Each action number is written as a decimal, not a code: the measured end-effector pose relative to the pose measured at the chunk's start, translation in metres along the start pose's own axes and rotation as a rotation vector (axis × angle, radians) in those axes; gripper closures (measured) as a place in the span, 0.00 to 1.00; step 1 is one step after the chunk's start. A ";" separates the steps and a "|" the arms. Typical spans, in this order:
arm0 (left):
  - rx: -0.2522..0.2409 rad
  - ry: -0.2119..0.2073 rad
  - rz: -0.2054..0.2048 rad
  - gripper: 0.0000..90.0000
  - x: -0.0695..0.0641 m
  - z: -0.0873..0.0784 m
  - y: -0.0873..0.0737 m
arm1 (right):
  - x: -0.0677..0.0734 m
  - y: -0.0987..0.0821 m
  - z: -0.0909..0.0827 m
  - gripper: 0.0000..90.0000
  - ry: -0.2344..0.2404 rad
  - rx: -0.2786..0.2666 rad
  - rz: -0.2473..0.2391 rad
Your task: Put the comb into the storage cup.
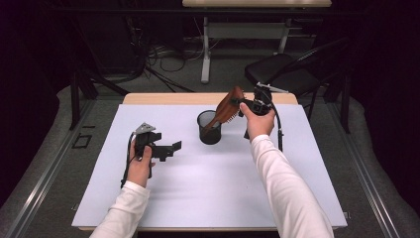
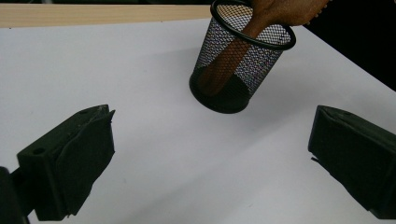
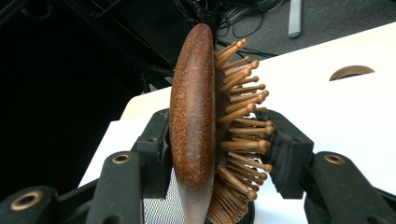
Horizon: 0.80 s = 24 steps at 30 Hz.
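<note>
Item: wooden hairbrush [image 1: 227, 110], handle down in mesh cup [image 1: 209, 128] | right gripper [image 1: 246, 103] jaws clamp its head | left gripper [image 1: 171, 148] jaws wide, empty, above tabletop [image 1: 208, 188] | Risk: top-heavy brush tips light cup on release

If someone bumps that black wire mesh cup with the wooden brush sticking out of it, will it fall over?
Probably, yes. The black wire mesh cup looks thin and light, so a nudge would likely slide or tip it. The brown wooden hairbrush leans on its rim with the heavy head far outside, which may pull it over once the right gripper, clamped on the head, lets go.
</note>
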State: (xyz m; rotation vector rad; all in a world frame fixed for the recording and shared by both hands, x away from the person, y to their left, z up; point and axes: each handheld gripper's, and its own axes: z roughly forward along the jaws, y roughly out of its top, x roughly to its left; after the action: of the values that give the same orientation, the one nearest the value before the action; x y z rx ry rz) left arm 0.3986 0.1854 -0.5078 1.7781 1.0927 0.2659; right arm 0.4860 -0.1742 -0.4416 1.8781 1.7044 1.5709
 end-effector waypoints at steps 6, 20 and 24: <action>0.001 0.000 0.001 0.01 0.000 0.000 0.000 | -0.001 0.000 0.000 0.53 0.003 -0.001 -0.006; 0.003 0.001 0.001 0.01 0.000 0.000 0.000 | -0.002 0.000 -0.001 0.52 0.011 0.004 -0.007; 0.003 0.002 0.001 0.01 0.000 0.000 0.000 | -0.003 0.001 -0.001 0.52 0.011 0.008 -0.004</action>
State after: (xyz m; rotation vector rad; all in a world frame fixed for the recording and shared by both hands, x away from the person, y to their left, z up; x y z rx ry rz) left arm 0.3985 0.1853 -0.5082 1.7814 1.0945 0.2669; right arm 0.4866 -0.1771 -0.4422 1.8716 1.7209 1.5784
